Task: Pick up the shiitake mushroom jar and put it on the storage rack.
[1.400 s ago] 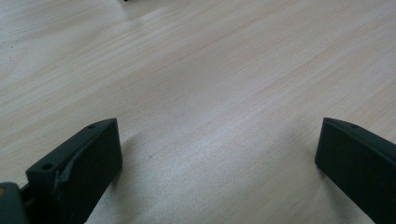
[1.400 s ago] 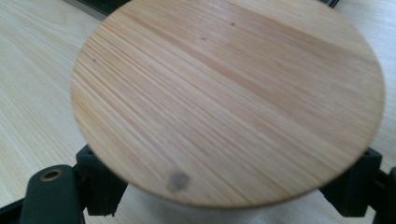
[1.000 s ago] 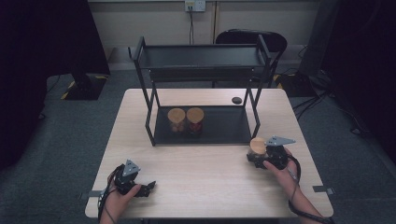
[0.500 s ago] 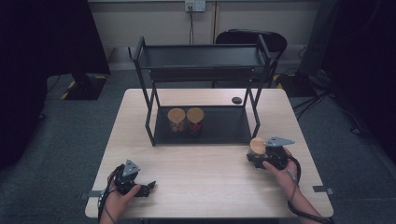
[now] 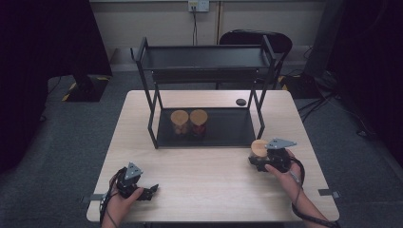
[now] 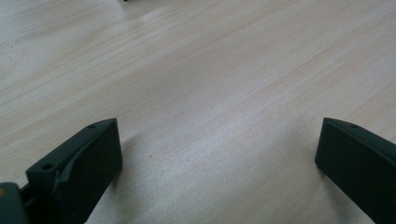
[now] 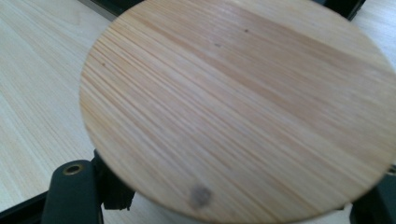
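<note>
A jar with a round pale wooden lid (image 5: pixel 259 146) stands on the wooden table (image 5: pixel 214 175) at the right, just in front of a black two-tier rack (image 5: pixel 204 59). My right gripper (image 5: pixel 259 159) is shut on the jar below its lid; in the right gripper view the lid (image 7: pixel 238 107) hides most of the jaws of the gripper (image 7: pixel 224 200). Two more wooden-lidded jars (image 5: pixel 179 118) (image 5: pixel 198 118) sit side by side on the rack's lower shelf. My left gripper (image 5: pixel 151 191) rests open near the table's front left edge, and the left gripper view (image 6: pixel 219 140) has only bare tabletop between the jaws.
A small dark round object (image 5: pixel 241 101) lies on the table behind the rack's right legs. A black chair (image 5: pixel 252 38) stands beyond the table. The rack's top shelf (image 5: pixel 204 56) holds nothing that I can see.
</note>
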Tool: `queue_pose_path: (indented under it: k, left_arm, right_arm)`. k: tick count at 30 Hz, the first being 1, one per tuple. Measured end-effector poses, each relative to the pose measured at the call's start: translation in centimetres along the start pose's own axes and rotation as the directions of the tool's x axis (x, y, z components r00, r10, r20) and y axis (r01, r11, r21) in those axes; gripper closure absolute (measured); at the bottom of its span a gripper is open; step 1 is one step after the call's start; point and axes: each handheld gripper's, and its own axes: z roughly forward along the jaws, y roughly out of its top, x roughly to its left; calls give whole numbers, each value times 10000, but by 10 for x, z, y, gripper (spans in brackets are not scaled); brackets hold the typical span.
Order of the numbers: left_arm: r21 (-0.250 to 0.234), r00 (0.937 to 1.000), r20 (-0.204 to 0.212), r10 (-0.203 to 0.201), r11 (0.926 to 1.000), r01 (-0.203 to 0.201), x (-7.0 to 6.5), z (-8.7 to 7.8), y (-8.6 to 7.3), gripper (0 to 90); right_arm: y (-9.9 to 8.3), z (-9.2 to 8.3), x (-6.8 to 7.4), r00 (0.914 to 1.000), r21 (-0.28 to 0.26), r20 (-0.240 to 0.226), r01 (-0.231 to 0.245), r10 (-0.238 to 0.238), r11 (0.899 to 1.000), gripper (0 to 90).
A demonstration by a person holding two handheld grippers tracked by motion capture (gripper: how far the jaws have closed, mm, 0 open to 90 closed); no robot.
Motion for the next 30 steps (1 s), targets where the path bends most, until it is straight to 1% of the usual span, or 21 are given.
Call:
queue_pose_path:
  k: [6, 10, 12, 13, 18, 21, 30]
  left_arm:
    - [1, 10000, 1, 0, 10000, 0, 0, 0, 0, 2]
    - [2, 10000, 1, 1, 10000, -1, 0, 0, 0, 2]
    - [1, 10000, 2, 1, 10000, -1, 0, 0, 0, 2]
    - [1, 10000, 1, 2, 10000, -2, 0, 0, 0, 2]
    - [2, 10000, 3, 3, 10000, -3, 0, 0, 0, 2]
    - [3, 10000, 4, 4, 10000, -4, 0, 0, 0, 2]
    - [5, 10000, 9, 9, 10000, -9, 0, 0, 0, 2]
  right_arm:
    - [5, 2, 4, 9999, 83, -145, 83, -82, 9999, 254]
    - [12, 4, 9, 9993, 91, -300, 210, -207, 9997, 254]
    - [14, 5, 10, 9993, 106, -320, 187, -183, 9998, 254]
    - [16, 5, 11, 9990, 106, -409, 158, -154, 9998, 254]
    - [21, 7, 12, 9990, 139, -415, 175, -169, 9998, 254]
    - [25, 10, 13, 9987, 231, -449, 267, -257, 9994, 254]
    - [31, 16, 18, 9979, 206, -596, 284, -271, 9994, 255]
